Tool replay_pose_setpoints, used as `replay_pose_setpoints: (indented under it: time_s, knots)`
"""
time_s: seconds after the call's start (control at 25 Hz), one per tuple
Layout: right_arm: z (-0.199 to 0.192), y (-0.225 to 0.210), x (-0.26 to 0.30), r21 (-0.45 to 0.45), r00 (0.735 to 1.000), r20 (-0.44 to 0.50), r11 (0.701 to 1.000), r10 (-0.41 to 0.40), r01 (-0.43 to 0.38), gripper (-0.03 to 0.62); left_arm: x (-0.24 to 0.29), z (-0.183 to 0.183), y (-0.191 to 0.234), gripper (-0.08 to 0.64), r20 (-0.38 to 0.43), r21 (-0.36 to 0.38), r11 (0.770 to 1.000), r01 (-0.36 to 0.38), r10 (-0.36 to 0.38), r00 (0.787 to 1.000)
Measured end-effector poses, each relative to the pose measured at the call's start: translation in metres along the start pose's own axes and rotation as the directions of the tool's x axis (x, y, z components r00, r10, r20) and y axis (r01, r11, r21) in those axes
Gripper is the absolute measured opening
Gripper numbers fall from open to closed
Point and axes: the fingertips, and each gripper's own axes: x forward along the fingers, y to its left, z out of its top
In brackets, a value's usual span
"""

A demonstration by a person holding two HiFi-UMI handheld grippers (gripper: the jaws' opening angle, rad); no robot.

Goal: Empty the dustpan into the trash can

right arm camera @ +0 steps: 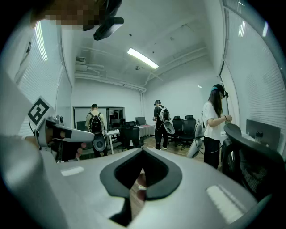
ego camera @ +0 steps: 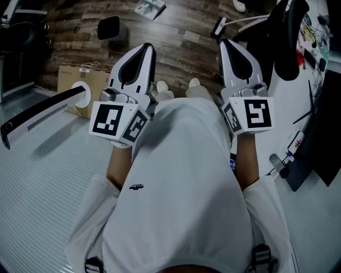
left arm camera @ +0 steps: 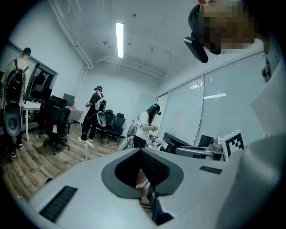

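Observation:
My left gripper (ego camera: 143, 51) and right gripper (ego camera: 228, 47) are held side by side in front of my white shirt, both pointing ahead over the wood floor. Their white jaws stand together with nothing between them, as the left gripper view (left arm camera: 141, 150) and right gripper view (right arm camera: 143, 150) also show. A small grey bin with a dark top (ego camera: 111, 29) stands on the floor beyond the left gripper. I cannot pick out a dustpan with certainty; a white handle with a dark head (ego camera: 219, 24) lies on the floor at the far right.
A long white and black bar (ego camera: 43, 111) reaches in from the left over a cardboard box (ego camera: 72, 79). Crumpled paper (ego camera: 150, 7) lies at the far edge. A desk with cables (ego camera: 311, 80) is at right. People (right arm camera: 161, 117) and office chairs (left arm camera: 57, 120) stand farther off.

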Motion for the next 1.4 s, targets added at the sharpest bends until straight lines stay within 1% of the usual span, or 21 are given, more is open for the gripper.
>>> replay_pose_setpoints:
  time_s: [0.12,0.24,0.36,0.44,0.56,0.64,0.68,0.76,0.84,0.92,1.08,1.2,1.32,1.4]
  knots:
    - [-0.003,-0.009,-0.006,-0.012,1.0,-0.006,1.0,-0.007,0.006,0.011,0.005,-0.007,-0.009,0.006,-0.011,-0.01,1.0,0.005,-0.005,1.0]
    - [-0.003,-0.018,-0.011,-0.019,1.0,0.003,1.0,0.001,0.0,0.011,0.015,-0.012,-0.019,0.006,-0.02,0.001,1.0,0.002,-0.002,1.0]
    - [-0.004,-0.024,-0.023,-0.007,0.999,0.008,0.999,0.044,-0.044,0.009,0.023,-0.017,-0.036,0.006,-0.028,-0.008,1.0,0.0,0.0,1.0]
    - [-0.011,-0.036,-0.03,0.03,0.997,0.006,0.997,0.072,-0.072,0.011,0.031,-0.019,-0.049,0.006,-0.038,-0.002,1.0,-0.002,0.002,0.999]
    - [-0.022,-0.07,-0.04,0.138,0.999,0.005,0.989,0.045,-0.045,0.011,0.046,-0.024,-0.072,0.006,-0.058,0.01,1.0,0.004,-0.003,0.998]
    - [-0.024,-0.088,-0.044,0.217,0.999,0.034,0.976,0.028,-0.035,0.011,0.052,-0.03,-0.084,0.006,-0.075,0.02,1.0,-0.003,0.005,0.997]
    - [-0.023,-0.093,-0.045,0.236,0.998,0.051,0.971,0.03,-0.041,0.011,0.053,-0.032,-0.088,0.006,-0.083,0.029,0.999,-0.013,0.016,0.996]
    - [-0.027,-0.098,-0.047,0.219,0.997,0.063,0.974,0.048,-0.061,0.011,0.055,-0.036,-0.091,0.006,-0.089,0.04,0.998,-0.042,0.045,0.995]
    - [-0.036,-0.101,-0.047,0.163,0.996,0.044,0.983,0.073,-0.08,0.011,0.058,-0.035,-0.092,0.006,-0.082,0.041,0.997,-0.066,0.069,0.994]
    - [-0.045,-0.102,-0.041,0.128,0.995,0.021,0.987,0.094,-0.096,0.011,0.062,-0.033,-0.089,0.006,-0.078,0.044,0.995,-0.089,0.093,0.993]
    - [-0.05,-0.088,-0.026,0.125,0.989,0.012,0.981,0.148,-0.149,0.011,0.064,-0.036,-0.076,0.006,-0.116,0.047,0.99,-0.13,0.135,0.984]
    - [-0.049,-0.083,-0.009,0.103,0.987,0.007,0.982,0.161,-0.161,0.011,0.071,-0.04,-0.061,0.006,-0.134,0.043,0.989,-0.145,0.149,0.98]
    - [-0.048,-0.078,0.013,0.087,0.984,-0.005,0.981,0.177,-0.176,0.011,0.08,-0.043,-0.037,0.006,-0.136,0.013,0.988,-0.153,0.154,0.979]
    - [-0.048,-0.071,0.037,0.085,0.982,-0.014,0.979,0.189,-0.188,0.011,0.089,-0.038,-0.014,0.006,-0.134,-0.004,0.987,-0.159,0.157,0.978]
